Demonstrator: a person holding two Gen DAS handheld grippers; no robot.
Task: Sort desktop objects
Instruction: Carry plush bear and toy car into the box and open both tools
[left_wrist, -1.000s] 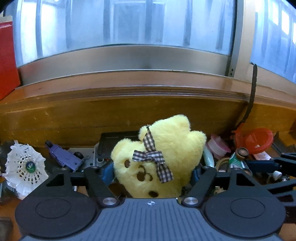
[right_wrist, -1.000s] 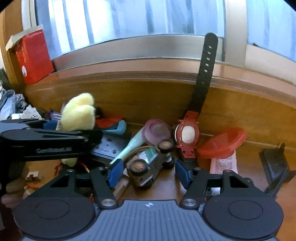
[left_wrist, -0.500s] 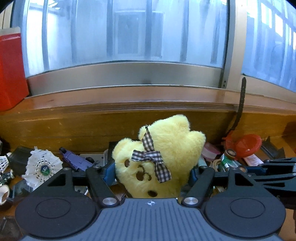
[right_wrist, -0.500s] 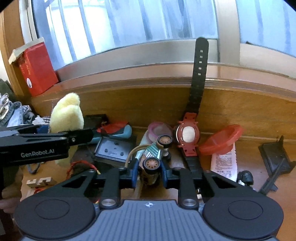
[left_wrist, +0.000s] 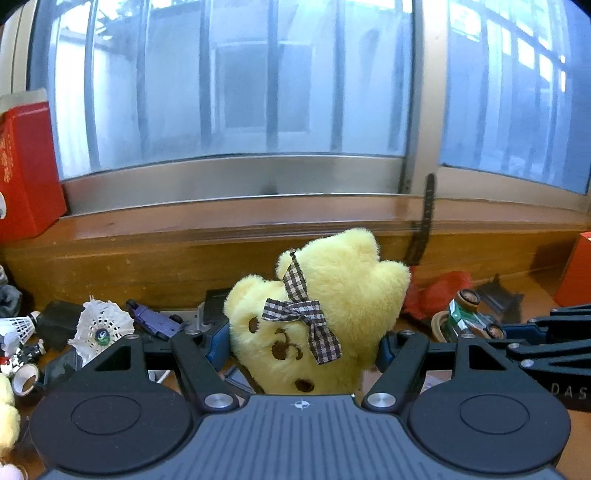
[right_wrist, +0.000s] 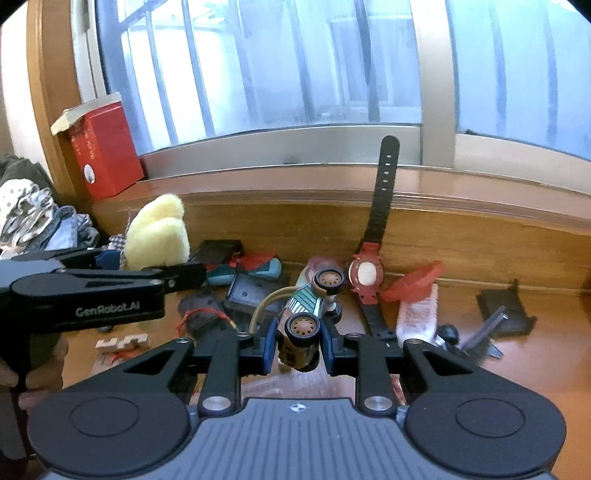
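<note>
A yellow plush bear (left_wrist: 314, 314) with a checked bow hangs upside down, with my left gripper (left_wrist: 301, 341) shut on it, lifted above the desk clutter. From the right wrist view the same bear (right_wrist: 157, 232) shows at the left, held in the left gripper's black fingers (right_wrist: 110, 284). My right gripper (right_wrist: 297, 345) is shut on a green-striped toy car (right_wrist: 301, 317) with tan wheels, its blue pads pressing the car's sides. The toy car (left_wrist: 467, 319) appears at the right of the left wrist view too.
A red watch (right_wrist: 365, 275) leans its black strap against the wooden window ledge. A red lid (right_wrist: 413, 282), a receipt (right_wrist: 415, 314), black plastic parts (right_wrist: 506, 306), a calculator (right_wrist: 255, 291), shuttlecocks (left_wrist: 101, 325), a purple toy (left_wrist: 155, 321) litter the desk. A red box (right_wrist: 105, 147) stands on the sill.
The right gripper has shut on the toy car and lifted it. Both grippers have risen and drawn back from the ledge, the left still carrying the bear.
</note>
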